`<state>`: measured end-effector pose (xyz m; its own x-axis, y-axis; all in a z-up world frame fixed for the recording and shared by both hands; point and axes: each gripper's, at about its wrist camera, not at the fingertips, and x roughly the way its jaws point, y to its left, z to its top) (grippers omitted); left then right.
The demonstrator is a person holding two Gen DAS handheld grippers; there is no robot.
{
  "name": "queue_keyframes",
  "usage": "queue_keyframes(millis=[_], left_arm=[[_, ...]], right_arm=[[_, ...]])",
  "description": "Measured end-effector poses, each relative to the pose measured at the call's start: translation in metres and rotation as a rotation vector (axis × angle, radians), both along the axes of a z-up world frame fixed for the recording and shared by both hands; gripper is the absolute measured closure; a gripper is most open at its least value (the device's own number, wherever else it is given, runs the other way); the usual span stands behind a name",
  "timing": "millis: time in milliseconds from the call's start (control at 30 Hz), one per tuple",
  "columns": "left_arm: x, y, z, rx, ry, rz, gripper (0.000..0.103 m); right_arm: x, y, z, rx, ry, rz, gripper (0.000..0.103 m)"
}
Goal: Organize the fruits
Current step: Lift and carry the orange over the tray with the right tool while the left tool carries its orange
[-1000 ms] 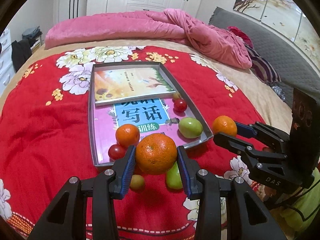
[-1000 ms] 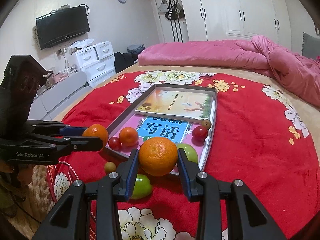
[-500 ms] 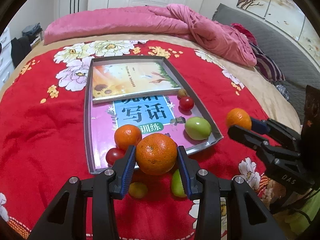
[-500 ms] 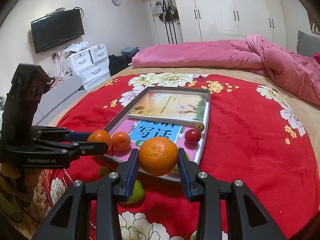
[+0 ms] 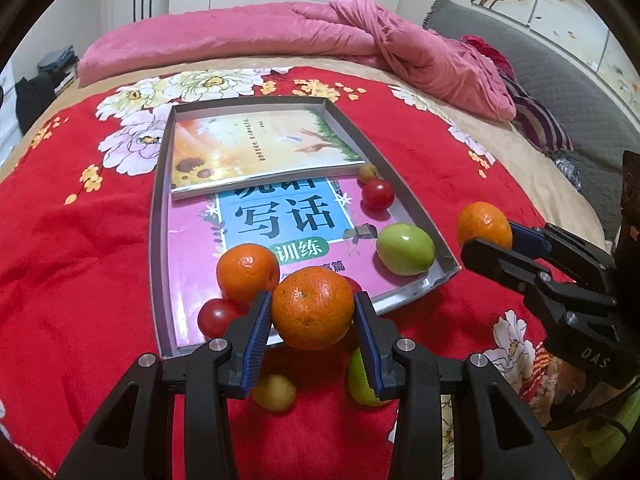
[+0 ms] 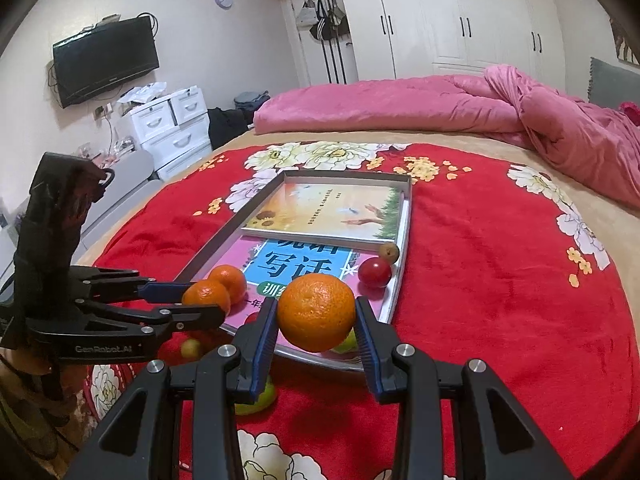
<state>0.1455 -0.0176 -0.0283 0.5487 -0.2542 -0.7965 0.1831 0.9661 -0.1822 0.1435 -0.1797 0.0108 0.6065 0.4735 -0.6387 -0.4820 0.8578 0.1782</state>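
Note:
My left gripper (image 5: 312, 313) is shut on a large orange (image 5: 312, 304) just above the near edge of the grey tray (image 5: 160, 216). In the right wrist view the same gripper (image 6: 206, 301) holds that orange (image 6: 206, 295) over the tray's near left corner. My right gripper (image 6: 316, 314) is shut on another orange (image 6: 316, 308) above the tray's near edge (image 6: 320, 358); it shows at the right in the left wrist view (image 5: 486, 234). Inside the tray lie an orange (image 5: 247, 272), two red tomatoes (image 5: 377, 194) (image 5: 216, 316), a green fruit (image 5: 405, 249) and a small tan fruit (image 5: 368, 172).
Two books (image 5: 256, 152) fill most of the tray. On the red floral bedspread (image 5: 72, 248) before the tray lie a small yellow fruit (image 5: 275, 392) and a green fruit (image 5: 360, 380). A pink quilt (image 5: 260, 36) lies at the bed's far side, white drawers (image 6: 172, 124) to the left.
My left gripper has sunk and moved in towards the tray with its orange. The right gripper has hardly shifted and still holds its orange.

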Motion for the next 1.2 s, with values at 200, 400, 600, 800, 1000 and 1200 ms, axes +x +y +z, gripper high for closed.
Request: queue_keyframes(millis=[200, 400, 600, 800, 1000, 1200], left_arm=[[0.003, -0.001, -0.002, 0.0, -0.001, -0.006, 0.06], [0.009, -0.002, -0.007, 0.003, 0.007, -0.009, 0.06], [0.012, -0.002, -0.01, 0.009, 0.004, -0.009, 0.06], [0.014, -0.002, -0.01, 0.035, -0.014, -0.015, 0.06], [0.014, -0.004, -0.012, 0.034, -0.01, -0.03, 0.06], [0.014, -0.004, -0.014, 0.03, -0.006, -0.032, 0.06]], right_arm=[[0.0, 0.007, -0.005, -0.012, 0.01, 0.017, 0.065], [0.001, 0.013, -0.01, -0.025, 0.017, 0.036, 0.065], [0.003, 0.019, -0.015, -0.039, 0.026, 0.05, 0.065], [0.005, 0.027, -0.02, -0.055, 0.034, 0.071, 0.065], [0.008, 0.035, -0.029, -0.079, 0.046, 0.092, 0.065], [0.01, 0.043, -0.034, -0.11, 0.046, 0.111, 0.065]])
